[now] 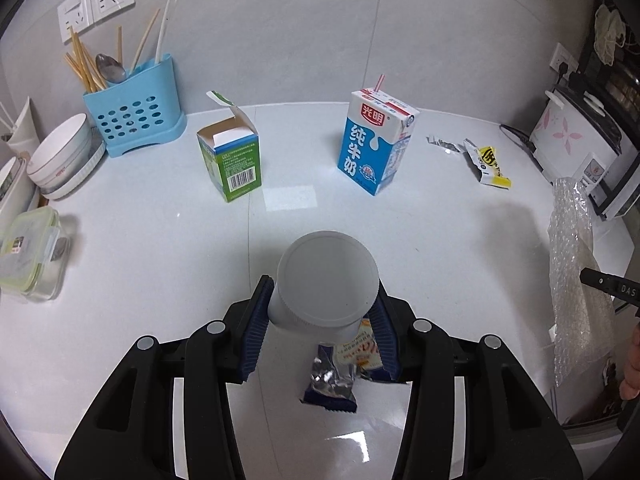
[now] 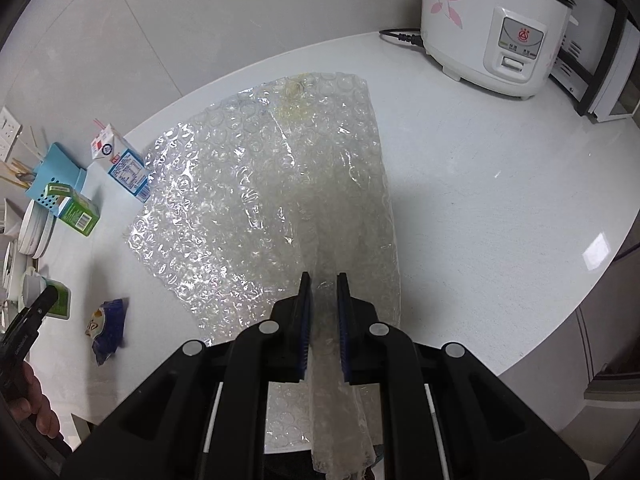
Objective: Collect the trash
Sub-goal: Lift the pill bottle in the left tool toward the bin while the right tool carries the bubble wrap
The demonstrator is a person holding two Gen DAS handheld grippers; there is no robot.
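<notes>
My left gripper (image 1: 320, 308) is shut on a white plastic bottle (image 1: 326, 280) with a round lid, held above the white counter (image 1: 140, 280). Below it lies a blue and silver snack wrapper (image 1: 336, 376), seen too in the right wrist view as the wrapper (image 2: 107, 326). My right gripper (image 2: 323, 312) is shut on a sheet of clear bubble wrap (image 2: 260, 184), which hangs lifted off the counter; the same bubble wrap (image 1: 576, 272) shows at the right of the left wrist view. A blue milk carton (image 1: 374, 144), an open green box (image 1: 232, 160) and a yellow wrapper (image 1: 486, 164) stay on the counter.
A blue utensil holder (image 1: 138, 116), stacked bowls (image 1: 60, 160) and a lidded container (image 1: 30, 252) line the left side. A white rice cooker (image 2: 496, 24) stands at the back right, with its cord (image 2: 400, 36) on the counter. The counter edge curves along the right.
</notes>
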